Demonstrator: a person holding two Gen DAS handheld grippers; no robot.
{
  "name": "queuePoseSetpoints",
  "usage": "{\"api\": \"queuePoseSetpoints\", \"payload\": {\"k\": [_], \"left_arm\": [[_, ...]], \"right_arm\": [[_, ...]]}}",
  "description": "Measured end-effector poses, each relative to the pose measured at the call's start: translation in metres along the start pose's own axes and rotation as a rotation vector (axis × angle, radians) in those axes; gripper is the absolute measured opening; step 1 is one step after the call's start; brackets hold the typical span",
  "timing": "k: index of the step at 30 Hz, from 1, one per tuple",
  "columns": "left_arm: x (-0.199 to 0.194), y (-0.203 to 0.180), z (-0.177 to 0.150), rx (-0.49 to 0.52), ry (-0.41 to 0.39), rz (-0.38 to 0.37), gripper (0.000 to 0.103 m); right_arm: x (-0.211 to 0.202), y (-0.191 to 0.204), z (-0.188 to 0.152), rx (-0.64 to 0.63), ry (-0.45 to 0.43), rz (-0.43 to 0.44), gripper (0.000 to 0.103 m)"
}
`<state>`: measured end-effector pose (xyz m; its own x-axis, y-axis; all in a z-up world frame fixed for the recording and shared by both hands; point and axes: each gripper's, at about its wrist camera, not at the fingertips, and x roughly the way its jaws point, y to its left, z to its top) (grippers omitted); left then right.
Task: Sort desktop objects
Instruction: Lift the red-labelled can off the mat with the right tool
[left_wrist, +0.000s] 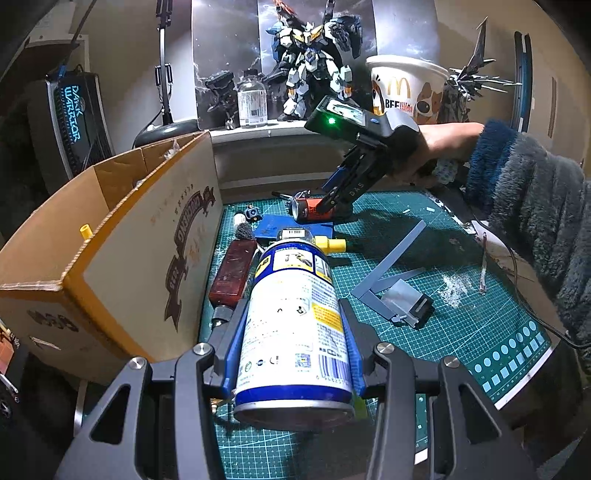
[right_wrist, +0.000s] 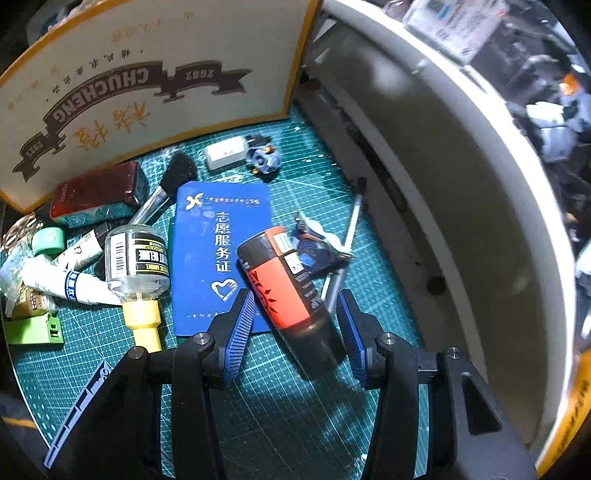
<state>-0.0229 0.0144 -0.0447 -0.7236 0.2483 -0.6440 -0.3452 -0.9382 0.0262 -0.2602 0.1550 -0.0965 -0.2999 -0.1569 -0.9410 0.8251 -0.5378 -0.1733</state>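
My left gripper (left_wrist: 293, 339) is shut on a blue, white and yellow spray can (left_wrist: 295, 325) and holds it above the green cutting mat (left_wrist: 461, 314), beside an open cardboard box (left_wrist: 122, 236). My right gripper (right_wrist: 295, 314) is open, its blue pads on either side of a red and black cylinder (right_wrist: 286, 291) lying on the mat, partly over a blue booklet (right_wrist: 207, 254). In the left wrist view the right gripper (left_wrist: 327, 206) reaches down onto that cylinder (left_wrist: 308, 210).
Left of the booklet lie a clear bottle with a yellow cap (right_wrist: 136, 266), a brush (right_wrist: 173, 181), a dark red case (right_wrist: 99, 192), tubes (right_wrist: 62, 284) and a green block (right_wrist: 33, 330). The box wall (right_wrist: 147, 74) stands behind. Grey plastic pieces (left_wrist: 391, 284) lie on the mat's right.
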Motion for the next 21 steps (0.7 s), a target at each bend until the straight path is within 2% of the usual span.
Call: {"api": "queuePoseSetpoints", "payload": {"k": [5,11,14,19,21], "left_arm": [[0.009,0.003,0.0,-0.01,0.023,-0.003,0.045],[0.013,0.005,-0.001,-0.018,0.031,-0.01,0.045],[0.014,0.005,-0.002,-0.02,0.035,-0.018,0.045],[0.009,0.003,-0.003,-0.02,0.026,-0.016,0.045],[0.007,0.002,-0.004,-0.02,0.021,-0.014,0.045]], "right_arm": [[0.012,-0.008,-0.002,-0.016,0.023,0.058,0.048],[0.005,-0.01,-0.01,0.002,0.06,0.204,0.046],[0.002,-0.008,-0.012,-0.004,0.066,0.205,0.046],[0.003,-0.026,-0.01,0.085,0.039,0.237,0.047],[0.006,-0.031,-0.012,0.109,0.047,0.25,0.044]]}}
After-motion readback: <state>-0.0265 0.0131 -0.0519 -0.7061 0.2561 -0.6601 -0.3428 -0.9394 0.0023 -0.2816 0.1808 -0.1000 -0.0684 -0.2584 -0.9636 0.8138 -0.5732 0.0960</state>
